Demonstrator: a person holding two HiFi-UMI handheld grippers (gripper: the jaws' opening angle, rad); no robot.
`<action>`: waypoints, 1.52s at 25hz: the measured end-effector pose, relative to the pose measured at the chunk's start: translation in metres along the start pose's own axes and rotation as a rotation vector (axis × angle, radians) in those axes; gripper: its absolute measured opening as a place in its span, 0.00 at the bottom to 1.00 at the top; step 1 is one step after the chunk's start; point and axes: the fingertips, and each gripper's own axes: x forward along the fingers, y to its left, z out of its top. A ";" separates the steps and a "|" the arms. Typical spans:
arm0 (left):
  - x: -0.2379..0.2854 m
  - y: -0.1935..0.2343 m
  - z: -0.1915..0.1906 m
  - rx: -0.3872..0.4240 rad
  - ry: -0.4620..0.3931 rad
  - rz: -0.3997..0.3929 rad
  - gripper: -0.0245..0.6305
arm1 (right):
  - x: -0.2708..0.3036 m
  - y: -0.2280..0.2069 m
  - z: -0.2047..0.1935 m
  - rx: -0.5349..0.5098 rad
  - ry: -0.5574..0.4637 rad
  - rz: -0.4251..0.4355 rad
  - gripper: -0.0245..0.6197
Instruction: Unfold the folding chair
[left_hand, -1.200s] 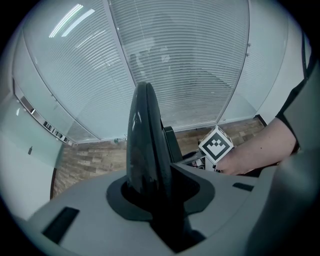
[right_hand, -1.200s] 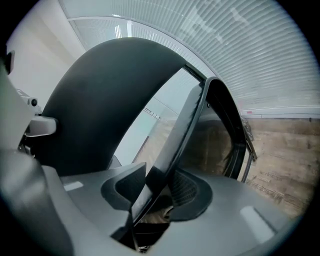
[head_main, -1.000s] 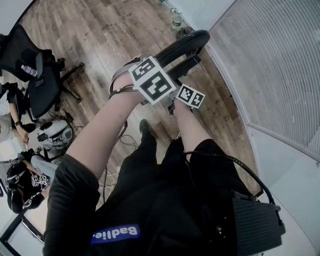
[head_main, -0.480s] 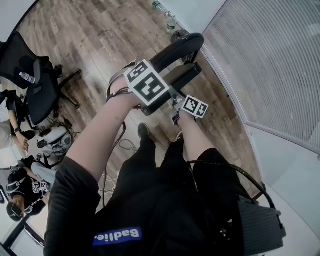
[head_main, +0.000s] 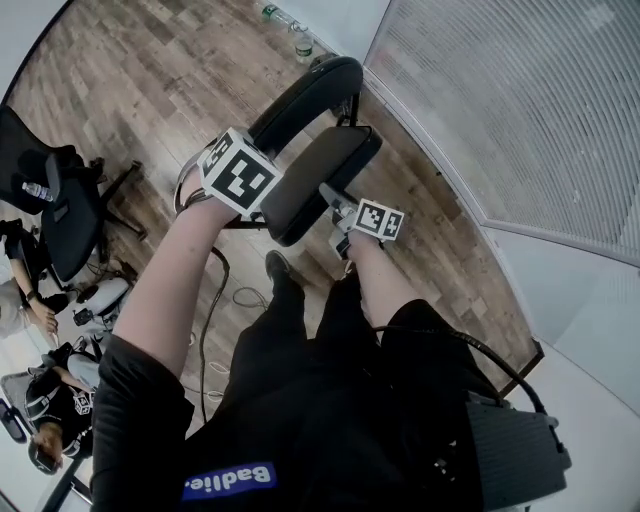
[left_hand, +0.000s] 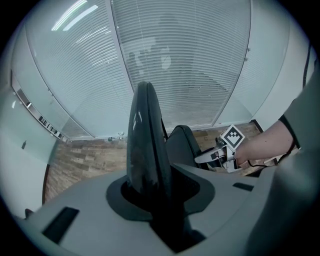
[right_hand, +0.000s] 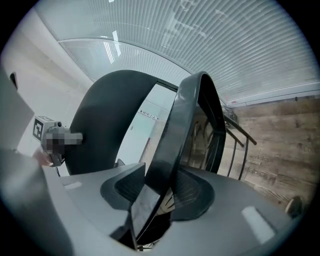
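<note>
**Head view:** The folding chair (head_main: 330, 165) is located at upper centre, over the wooden floor (head_main: 140, 80). The seat (head_main: 300, 195) is swung partly away from the backrest (head_main: 310, 90) and is not yet level. A blind-covered glass wall (head_main: 520, 110) is seen at right, an office chair (head_main: 60, 190) at left.

**Left gripper view:** The left gripper (left_hand: 150, 187) is clamped on the backrest edge.

**Right gripper view:** The right gripper (right_hand: 157, 200) is clamped on the seat edge. Full opening is judged outstanding.

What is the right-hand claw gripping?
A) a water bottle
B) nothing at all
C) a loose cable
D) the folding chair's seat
D: the right gripper view shows the right claw closed on the edge of the seat.
</note>
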 end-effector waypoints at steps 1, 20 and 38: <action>0.001 -0.001 0.000 -0.003 0.002 -0.002 0.18 | -0.005 -0.003 -0.001 0.006 0.000 0.002 0.26; 0.036 -0.043 -0.009 -0.059 0.015 -0.078 0.18 | -0.110 -0.126 -0.039 0.198 -0.060 -0.096 0.29; 0.069 -0.063 -0.016 -0.090 0.005 -0.137 0.18 | -0.158 -0.214 -0.071 0.278 -0.070 -0.088 0.32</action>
